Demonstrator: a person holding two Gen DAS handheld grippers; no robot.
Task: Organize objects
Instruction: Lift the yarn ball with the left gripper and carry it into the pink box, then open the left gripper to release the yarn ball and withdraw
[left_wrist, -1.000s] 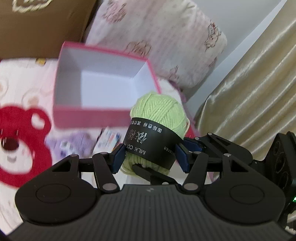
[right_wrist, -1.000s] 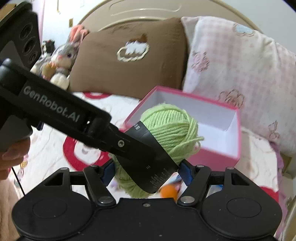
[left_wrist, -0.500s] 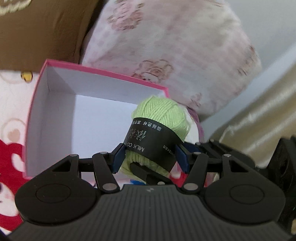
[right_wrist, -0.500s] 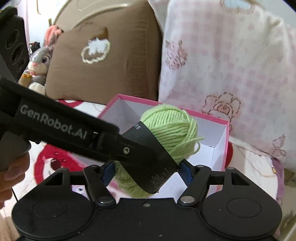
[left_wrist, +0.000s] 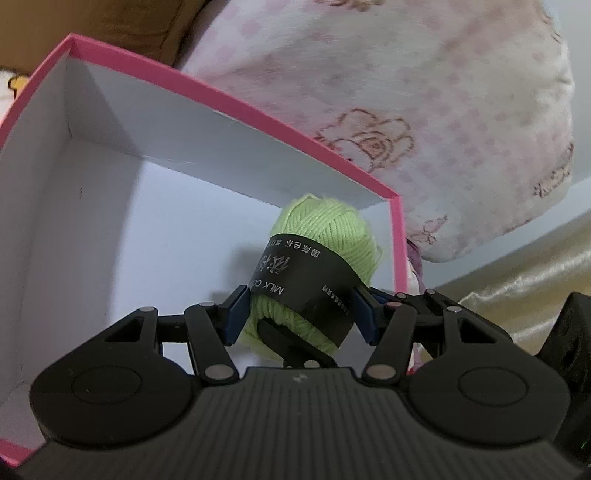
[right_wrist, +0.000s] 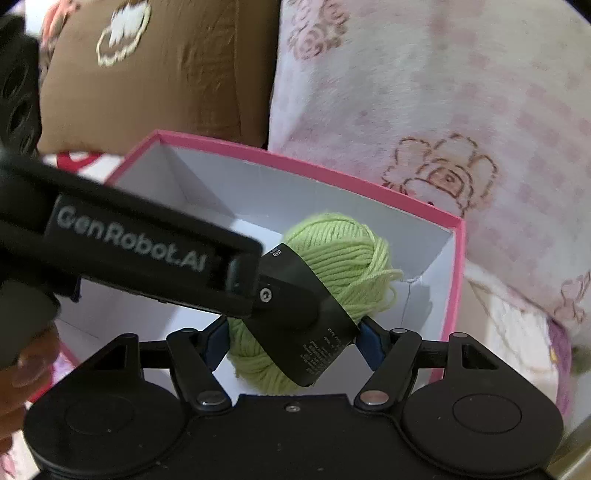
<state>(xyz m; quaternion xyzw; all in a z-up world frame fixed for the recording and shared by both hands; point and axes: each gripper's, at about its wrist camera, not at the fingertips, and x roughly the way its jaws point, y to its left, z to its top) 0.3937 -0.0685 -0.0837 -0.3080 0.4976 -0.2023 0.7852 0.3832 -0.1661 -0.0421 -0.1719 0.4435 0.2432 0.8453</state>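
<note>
A light green yarn ball (left_wrist: 325, 225) with a black paper band hangs inside the open pink box (left_wrist: 221, 122), near its right wall and above the white floor. My left gripper (left_wrist: 301, 314) is shut on the ball, its blue pads pressing the band from both sides. In the right wrist view the same yarn ball (right_wrist: 343, 251) sits between the blue pads of my right gripper (right_wrist: 291, 336), which is shut on it too. The left gripper's black finger (right_wrist: 273, 295) crosses in front of the ball there. The box's (right_wrist: 295, 177) white inside shows nothing else.
A pink flowered pillow (left_wrist: 406, 92) leans right behind the box, with a brown cushion (right_wrist: 166, 74) to its left. A gold curtain (left_wrist: 517, 273) hangs at the right. A person's hand (right_wrist: 26, 365) holds the left gripper's handle. The bedspread (right_wrist: 517, 332) surrounds the box.
Both grippers have carried the yarn ball forward and down, from in front of the box to inside it. The grips on the ball have not changed.
</note>
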